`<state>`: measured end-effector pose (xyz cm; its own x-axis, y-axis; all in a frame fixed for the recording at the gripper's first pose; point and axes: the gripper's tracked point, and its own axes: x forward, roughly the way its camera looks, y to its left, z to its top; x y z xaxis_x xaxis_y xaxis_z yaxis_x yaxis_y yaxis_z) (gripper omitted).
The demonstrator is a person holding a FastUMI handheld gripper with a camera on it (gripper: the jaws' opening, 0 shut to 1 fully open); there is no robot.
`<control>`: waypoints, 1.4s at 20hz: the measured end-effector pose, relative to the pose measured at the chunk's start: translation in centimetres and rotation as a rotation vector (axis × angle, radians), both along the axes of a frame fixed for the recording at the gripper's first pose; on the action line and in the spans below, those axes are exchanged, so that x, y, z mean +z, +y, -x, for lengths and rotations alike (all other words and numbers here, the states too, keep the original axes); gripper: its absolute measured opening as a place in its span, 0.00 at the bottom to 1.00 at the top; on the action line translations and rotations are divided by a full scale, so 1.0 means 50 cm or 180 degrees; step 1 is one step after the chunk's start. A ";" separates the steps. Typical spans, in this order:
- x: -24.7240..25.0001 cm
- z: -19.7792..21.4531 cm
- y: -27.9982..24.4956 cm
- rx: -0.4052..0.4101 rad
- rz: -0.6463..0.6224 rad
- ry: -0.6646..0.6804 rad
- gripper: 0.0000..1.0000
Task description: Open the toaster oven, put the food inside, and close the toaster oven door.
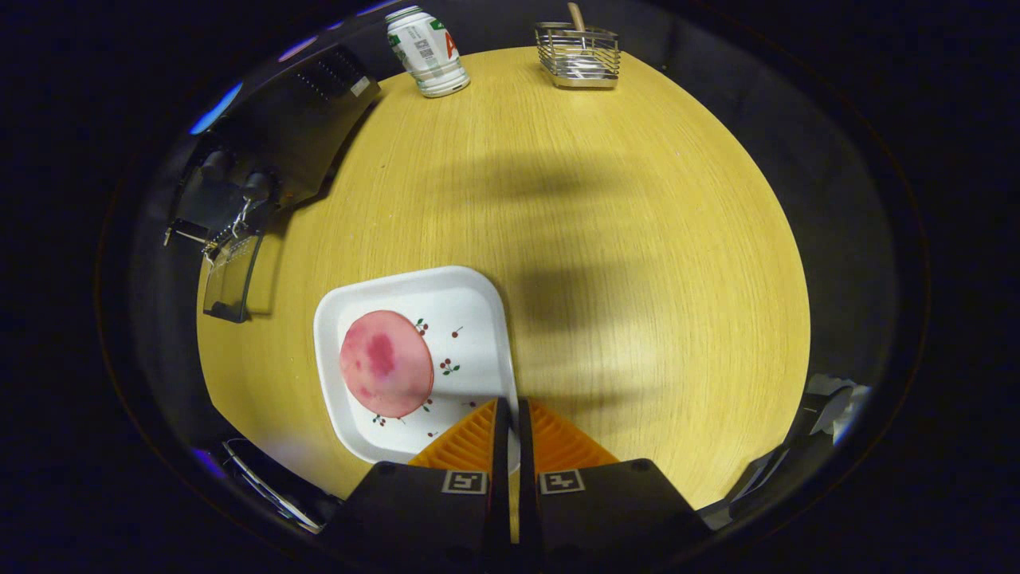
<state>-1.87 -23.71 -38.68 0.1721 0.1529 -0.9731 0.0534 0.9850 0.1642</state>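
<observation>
Gripping the plate (478,295) rim, gripper (507,414) fingers clamped on its near edge; best keep it level so the ham slice (386,363) rides flat toward the toaster oven (263,159).

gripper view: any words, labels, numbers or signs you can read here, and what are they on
"A": one big red letter on the white can at the table's far edge; the rest of its label is too small to read.
Square black-and-white markers, no words: on the gripper, whose jaws stand nearly closed over the white plate's edge.
Plate: cherry pattern, no text.
</observation>
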 end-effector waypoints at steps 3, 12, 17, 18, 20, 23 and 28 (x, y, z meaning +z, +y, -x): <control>-0.002 0.007 0.011 -0.0076 -0.0149 0.0006 0.06; 0.006 0.029 0.065 -0.1007 -0.1108 0.0032 0.05; 0.045 0.022 0.083 -0.1482 -0.1432 -0.0170 0.05; 0.051 0.024 0.087 -0.1511 -0.1448 -0.0211 0.05; 0.066 0.035 0.093 -0.1586 -0.1483 -0.0273 0.05; 0.091 0.056 0.109 -0.1779 -0.1551 -0.0399 0.05; 0.142 0.106 0.147 -0.2141 -0.1717 -0.0569 0.06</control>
